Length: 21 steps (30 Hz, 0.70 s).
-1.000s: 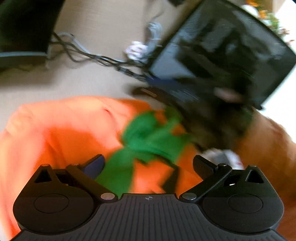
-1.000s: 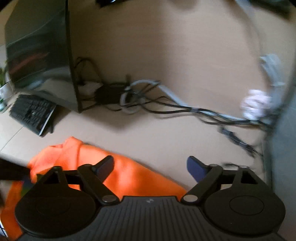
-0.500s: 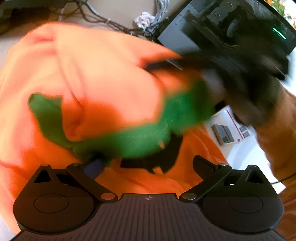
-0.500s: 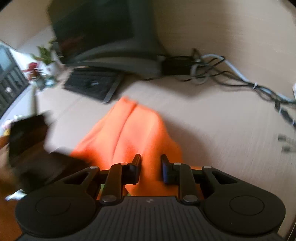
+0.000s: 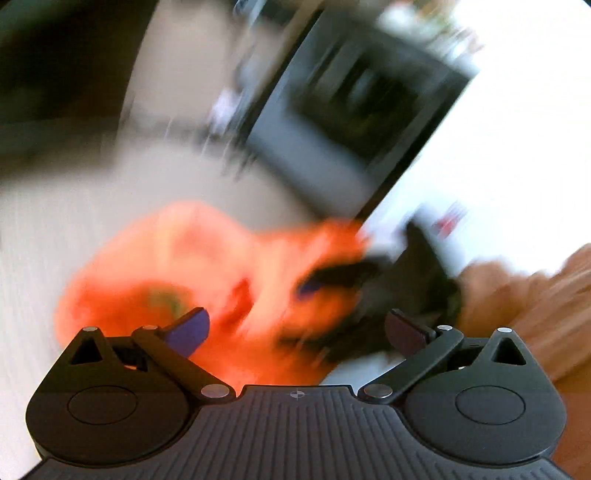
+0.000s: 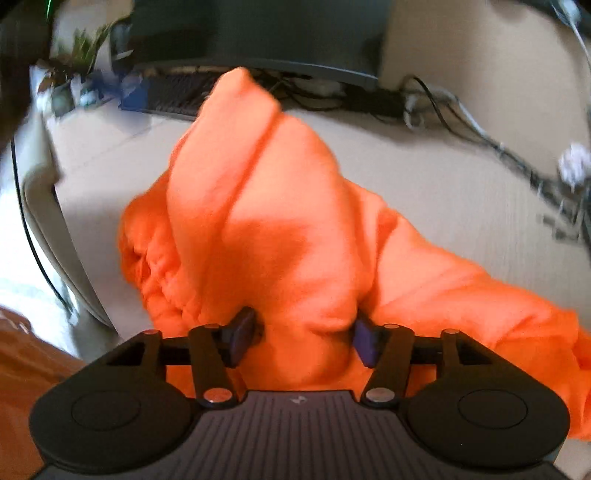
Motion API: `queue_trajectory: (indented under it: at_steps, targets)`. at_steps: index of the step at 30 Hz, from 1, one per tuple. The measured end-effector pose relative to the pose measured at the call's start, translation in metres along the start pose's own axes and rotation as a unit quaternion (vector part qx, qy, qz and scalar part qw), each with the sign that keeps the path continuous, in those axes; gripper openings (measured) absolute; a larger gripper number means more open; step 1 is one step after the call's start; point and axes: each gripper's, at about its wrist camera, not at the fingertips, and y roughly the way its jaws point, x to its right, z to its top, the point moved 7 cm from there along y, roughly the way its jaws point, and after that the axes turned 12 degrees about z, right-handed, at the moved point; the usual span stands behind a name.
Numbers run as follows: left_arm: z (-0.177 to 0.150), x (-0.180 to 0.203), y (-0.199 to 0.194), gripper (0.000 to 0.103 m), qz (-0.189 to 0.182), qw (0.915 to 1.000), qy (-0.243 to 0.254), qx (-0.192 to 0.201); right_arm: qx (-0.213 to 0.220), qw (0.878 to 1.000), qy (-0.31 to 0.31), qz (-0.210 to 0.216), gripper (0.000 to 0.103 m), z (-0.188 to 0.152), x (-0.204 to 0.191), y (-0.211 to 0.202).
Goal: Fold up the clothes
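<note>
An orange garment (image 6: 280,236) with a green patch lies bunched on the light table. In the right wrist view my right gripper (image 6: 301,338) has its fingers partly apart with a thick fold of the orange cloth between them, lifted toward the camera. In the blurred left wrist view my left gripper (image 5: 295,325) is open and empty, just above the near edge of the garment (image 5: 207,266). The other gripper (image 5: 369,280) shows there as a dark shape at the garment's right side.
A dark monitor (image 6: 258,33) and a keyboard (image 6: 177,92) stand at the back of the table. Cables (image 6: 480,133) run along the back right. A dark computer case (image 5: 351,110) stands behind the garment in the left view. A plant (image 6: 74,62) is far left.
My right gripper has opened wider around a thicker fold and raised the cloth. My left gripper has pulled back from the garment; the green patch is now mostly hidden. Left view is blurred by motion.
</note>
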Motion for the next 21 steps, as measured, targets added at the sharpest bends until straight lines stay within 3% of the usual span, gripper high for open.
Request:
queue_trajectory:
  at_steps: [2,5,8,11,13,16,17,19,21]
  targets:
    - [0.03,0.011,-0.012,0.103,0.0,0.9979,0.018,0.063,0.001,1.0,-0.013,0.0,0.057,0.004,-0.007,0.003]
    - [0.058,0.014,0.021,0.103,-0.01,0.9963,0.003,0.085,-0.004,0.999,-0.033,0.0,0.058,0.01,-0.014,0.001]
    - [0.032,-0.003,0.078,0.103,-0.005,0.999,-0.039,-0.021,0.008,0.999,-0.037,0.028,0.061,0.012,-0.011,-0.046]
    - [-0.024,-0.019,0.1,0.103,0.016,0.9939,-0.053,-0.096,0.065,0.998,-0.006,0.012,0.073,0.022,0.014,-0.109]
    - [-0.051,-0.027,0.103,0.103,0.015,0.9893,-0.071,-0.127,0.103,0.993,0.046,-0.014,0.073,0.032,0.038,-0.127]
    - [-0.061,-0.028,0.107,0.103,0.011,0.988,-0.074,-0.135,0.145,0.981,0.127,-0.024,0.072,0.044,0.068,-0.12]
    - [-0.06,-0.028,0.109,0.103,0.013,0.9878,-0.076,-0.136,0.141,0.979,0.149,-0.017,0.072,0.042,0.073,-0.108]
    - [-0.06,-0.03,0.106,0.103,0.018,0.9867,-0.082,-0.139,0.083,0.981,0.17,-0.03,0.064,0.024,0.076,-0.083]
    - [-0.065,-0.031,0.095,0.103,0.033,0.9859,-0.085,-0.14,0.042,0.984,0.168,-0.04,0.064,-0.002,0.066,-0.079]
